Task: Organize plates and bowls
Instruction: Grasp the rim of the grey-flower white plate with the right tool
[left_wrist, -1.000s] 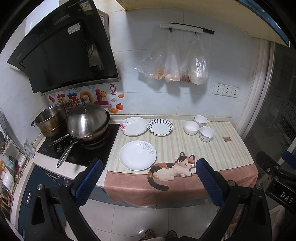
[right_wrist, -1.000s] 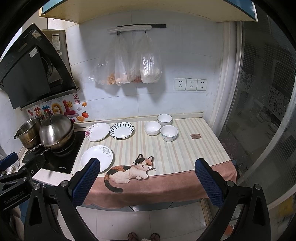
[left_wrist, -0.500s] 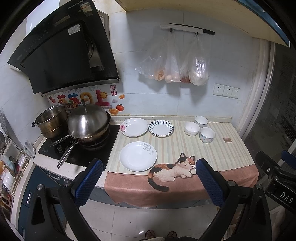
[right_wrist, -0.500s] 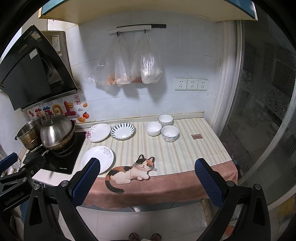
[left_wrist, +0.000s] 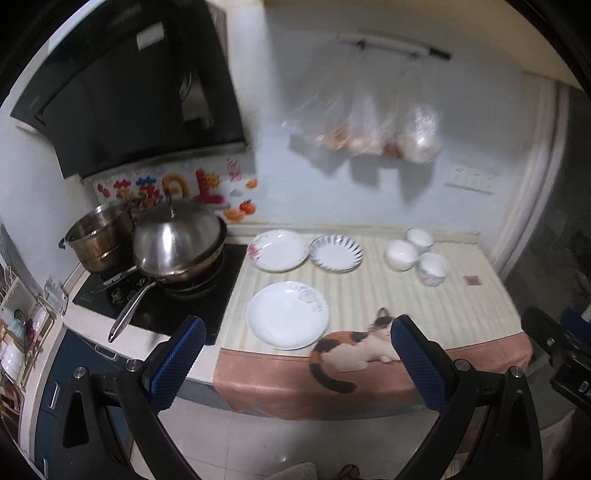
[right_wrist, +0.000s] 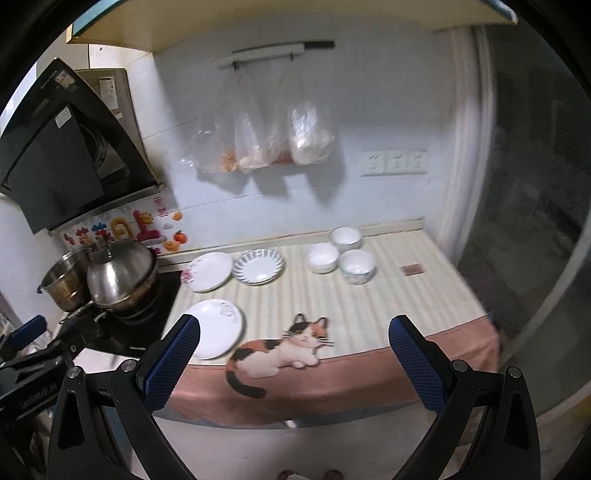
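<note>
**Both grippers off the bench, nothing held**

We note the left gripper (left_wrist: 297, 338) with fingers (left_wrist: 177, 365) wide apart and empty, in front of the bench (left_wrist: 406, 295) edge. The right gripper (right_wrist: 293, 339) is likewise spread, gripping nothing. Just beyond the left gripper's fingers lies the near white plate (left_wrist: 288, 314), beside the cat print (left_wrist: 354, 347) on the cloth. Farther back, side by side, sit the floral plate (left_wrist: 277, 250) and the striped plate (left_wrist: 335, 253). To their right, three bowls (left_wrist: 417, 253) cluster near the wall, well apart from both grippers.
</note>
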